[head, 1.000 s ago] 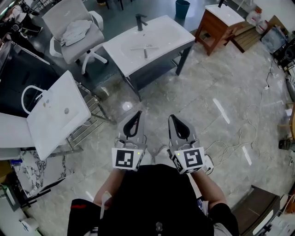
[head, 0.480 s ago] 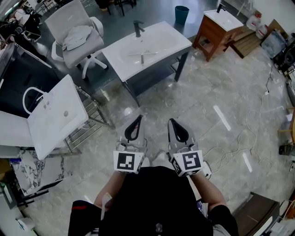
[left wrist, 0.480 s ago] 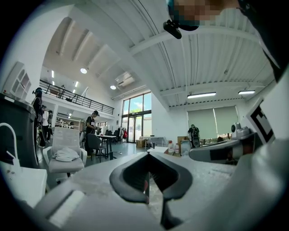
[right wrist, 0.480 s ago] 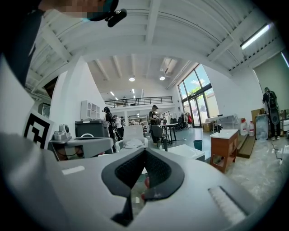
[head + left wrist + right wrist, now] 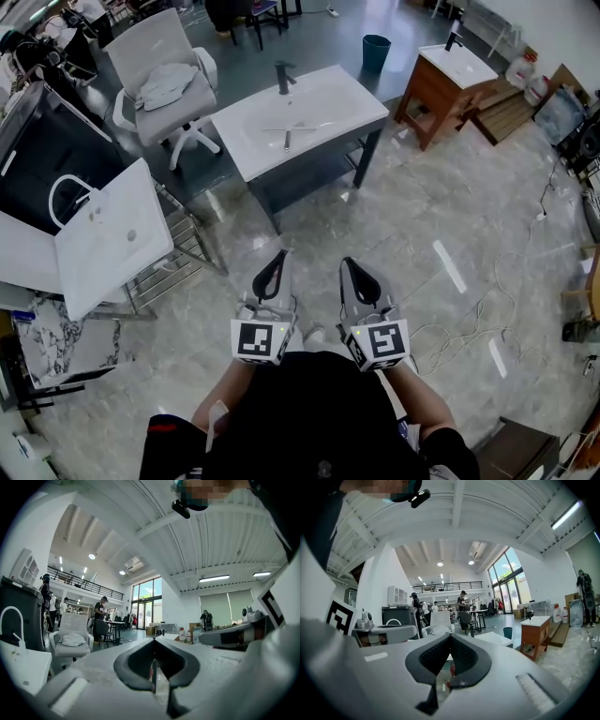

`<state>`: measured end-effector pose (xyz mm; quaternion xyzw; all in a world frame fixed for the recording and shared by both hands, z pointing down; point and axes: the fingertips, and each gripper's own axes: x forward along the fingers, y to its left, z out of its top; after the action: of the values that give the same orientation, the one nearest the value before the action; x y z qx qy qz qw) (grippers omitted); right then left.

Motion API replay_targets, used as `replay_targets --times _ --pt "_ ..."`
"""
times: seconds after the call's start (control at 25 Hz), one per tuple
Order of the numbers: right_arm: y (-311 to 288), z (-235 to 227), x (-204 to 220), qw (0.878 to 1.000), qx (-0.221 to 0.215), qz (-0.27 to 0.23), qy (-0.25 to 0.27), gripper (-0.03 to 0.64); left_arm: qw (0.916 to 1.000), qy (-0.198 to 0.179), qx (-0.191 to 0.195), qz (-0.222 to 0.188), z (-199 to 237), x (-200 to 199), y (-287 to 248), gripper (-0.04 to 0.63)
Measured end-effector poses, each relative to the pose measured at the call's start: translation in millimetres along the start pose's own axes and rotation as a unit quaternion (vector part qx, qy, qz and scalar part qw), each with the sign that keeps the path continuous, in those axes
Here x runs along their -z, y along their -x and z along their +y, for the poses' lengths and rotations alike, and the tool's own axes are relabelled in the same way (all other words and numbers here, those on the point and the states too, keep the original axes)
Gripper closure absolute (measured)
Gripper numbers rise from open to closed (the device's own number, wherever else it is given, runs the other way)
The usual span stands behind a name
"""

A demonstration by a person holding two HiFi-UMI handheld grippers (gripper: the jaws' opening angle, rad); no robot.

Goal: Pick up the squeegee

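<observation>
The left gripper (image 5: 279, 255) and right gripper (image 5: 348, 263) point level, side by side over the marble floor (image 5: 422, 216), each with jaws pressed together on nothing. Well ahead stands the white sink surface (image 5: 356, 98). The squeegee (image 5: 289, 131) lies in its basin, below the black faucet (image 5: 283, 75). Farther off stands a teal bin (image 5: 376, 52).

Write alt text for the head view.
Seen from above, a person holds the left gripper and right gripper, both shut and empty, side by side above a marbled floor. Ahead stands a white sink counter with the squeegee lying on top.
</observation>
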<state>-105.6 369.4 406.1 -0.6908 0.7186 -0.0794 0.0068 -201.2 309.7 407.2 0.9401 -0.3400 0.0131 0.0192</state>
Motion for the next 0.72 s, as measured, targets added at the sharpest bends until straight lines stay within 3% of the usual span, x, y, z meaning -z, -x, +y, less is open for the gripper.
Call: replay_targets --times 0.4,0.64,0.72 --pt "-14 -24 2 1.000 0.017 0.008 -0.003 0.615 0.9995 0.029 -0.014 -0.002 8 1 -25 0.594" --pt "-37 -39 5 0.999 0.029 0.020 -0.002 0.615 0.9999 0.008 -0.005 -0.010 21 0 -54 0.594" --pt "-49 -42 3 0.999 0.030 0.019 -0.001 0.615 0.9997 0.019 -0.008 -0.011 27 -3 -65 0.594"
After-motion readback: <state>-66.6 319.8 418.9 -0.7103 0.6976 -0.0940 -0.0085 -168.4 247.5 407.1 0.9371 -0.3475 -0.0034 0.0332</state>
